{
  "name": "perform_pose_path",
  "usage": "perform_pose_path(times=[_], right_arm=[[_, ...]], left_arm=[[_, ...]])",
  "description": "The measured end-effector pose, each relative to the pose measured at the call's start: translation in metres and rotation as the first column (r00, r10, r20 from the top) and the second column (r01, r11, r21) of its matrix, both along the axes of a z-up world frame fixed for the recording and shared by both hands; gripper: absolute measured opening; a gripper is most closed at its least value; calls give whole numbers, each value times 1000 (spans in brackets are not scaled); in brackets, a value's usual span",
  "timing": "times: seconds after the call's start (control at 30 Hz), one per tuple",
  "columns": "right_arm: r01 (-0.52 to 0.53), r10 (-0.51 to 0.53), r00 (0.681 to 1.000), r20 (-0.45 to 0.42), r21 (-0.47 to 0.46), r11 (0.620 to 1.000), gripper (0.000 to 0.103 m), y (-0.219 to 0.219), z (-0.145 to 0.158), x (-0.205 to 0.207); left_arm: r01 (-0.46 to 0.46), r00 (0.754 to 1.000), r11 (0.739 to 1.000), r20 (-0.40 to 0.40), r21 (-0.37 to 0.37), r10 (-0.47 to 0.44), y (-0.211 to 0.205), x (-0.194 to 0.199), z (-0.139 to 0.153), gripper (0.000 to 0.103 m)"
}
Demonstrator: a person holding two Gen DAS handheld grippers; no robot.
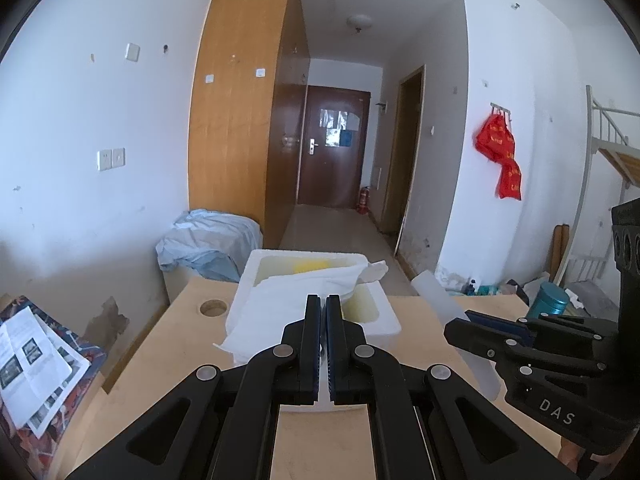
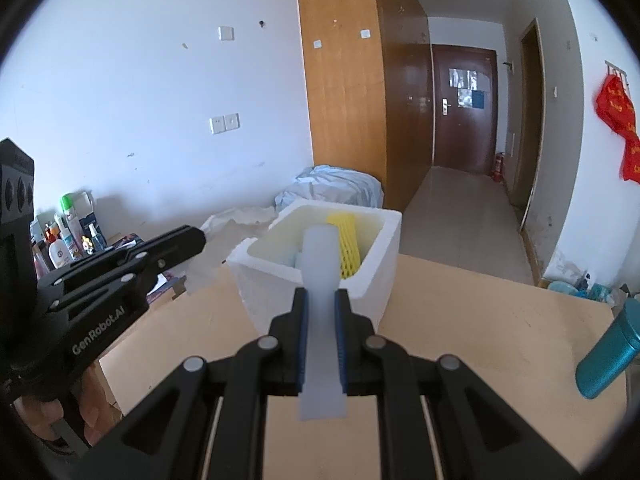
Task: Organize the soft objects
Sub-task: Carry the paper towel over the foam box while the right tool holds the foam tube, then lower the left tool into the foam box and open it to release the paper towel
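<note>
Wooden tabletop [image 2: 460, 320], white-walled room. White foam sheet [image 1: 288, 300] drapes over the foam box [image 2: 376, 280]; yellow foam net [image 2: 347, 240] stands inside. Left gripper [image 1: 323, 300] is clamped on the sheet. Right gripper [image 2: 322, 300] pinches a translucent foam strip [image 2: 320, 264]. Teal flask [image 2: 608, 356] at the right edge.

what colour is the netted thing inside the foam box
Yellow: the foam net sleeve in the white foam box, clearest in the right wrist view.
</note>
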State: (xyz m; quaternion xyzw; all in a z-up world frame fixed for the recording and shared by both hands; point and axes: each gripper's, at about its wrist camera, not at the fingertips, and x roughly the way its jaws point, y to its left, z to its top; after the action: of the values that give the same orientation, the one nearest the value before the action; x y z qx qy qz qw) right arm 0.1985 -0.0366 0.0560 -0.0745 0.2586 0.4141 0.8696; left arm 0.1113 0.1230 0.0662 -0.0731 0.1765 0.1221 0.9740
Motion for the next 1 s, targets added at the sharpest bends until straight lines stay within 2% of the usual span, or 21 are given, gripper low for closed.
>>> perform_pose_path(times=[0.4, 0.73, 1.0], right_arm=[[-27, 27, 999, 31, -4, 1000, 16, 25, 12, 26], [-21, 21, 1000, 0, -22, 1000, 16, 39, -2, 59], [-15, 14, 1000, -20, -40, 999, 16, 43, -9, 67]], left_arm=[[19, 1000, 1000, 8, -14, -19, 21, 41, 6, 2], [40, 999, 999, -33, -33, -41, 37, 91, -3, 2], [58, 996, 997, -62, -53, -61, 47, 119, -14, 2]])
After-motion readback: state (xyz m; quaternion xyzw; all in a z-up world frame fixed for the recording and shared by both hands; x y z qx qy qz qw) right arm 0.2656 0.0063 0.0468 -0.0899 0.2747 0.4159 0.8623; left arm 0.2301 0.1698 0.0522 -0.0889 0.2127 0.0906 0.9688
